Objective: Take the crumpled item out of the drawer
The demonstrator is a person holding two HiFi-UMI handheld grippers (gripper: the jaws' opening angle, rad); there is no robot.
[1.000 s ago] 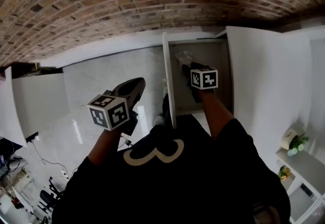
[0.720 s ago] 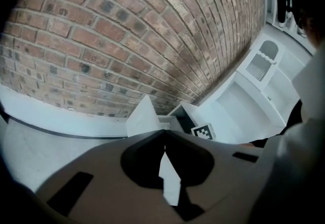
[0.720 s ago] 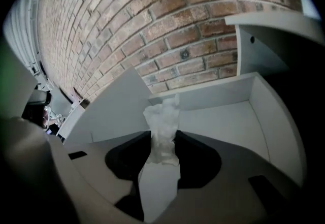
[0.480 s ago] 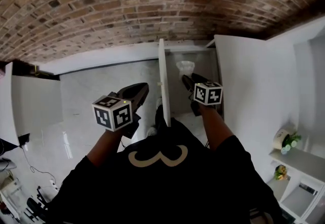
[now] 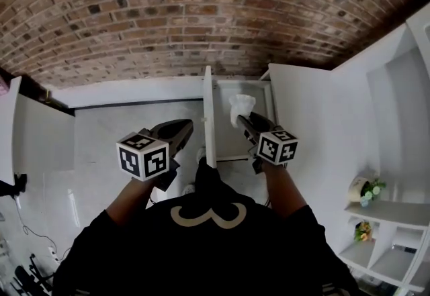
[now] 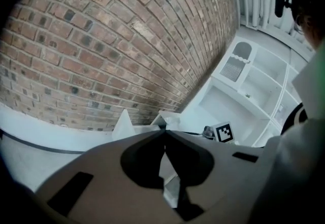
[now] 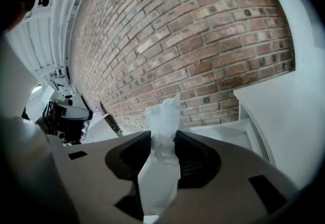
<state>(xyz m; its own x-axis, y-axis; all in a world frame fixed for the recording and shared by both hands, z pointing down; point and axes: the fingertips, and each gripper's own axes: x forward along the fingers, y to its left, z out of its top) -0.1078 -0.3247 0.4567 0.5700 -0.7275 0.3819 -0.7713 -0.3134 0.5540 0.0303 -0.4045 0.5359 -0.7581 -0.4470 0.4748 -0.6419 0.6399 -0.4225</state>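
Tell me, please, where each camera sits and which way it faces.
Head view: on the person's head, steeply down at the drawer; forearms, left gripper and right gripper show.
Left gripper view: on the left gripper, along its shut jaws toward the brick wall.
Right gripper view: on the right gripper, along jaws clamping the crumpled item.
Shared: all three show the brick wall.

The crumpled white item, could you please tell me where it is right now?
The crumpled white item is pinched in the right gripper, just right of centre in the head view, over the open drawer with the brick wall behind.
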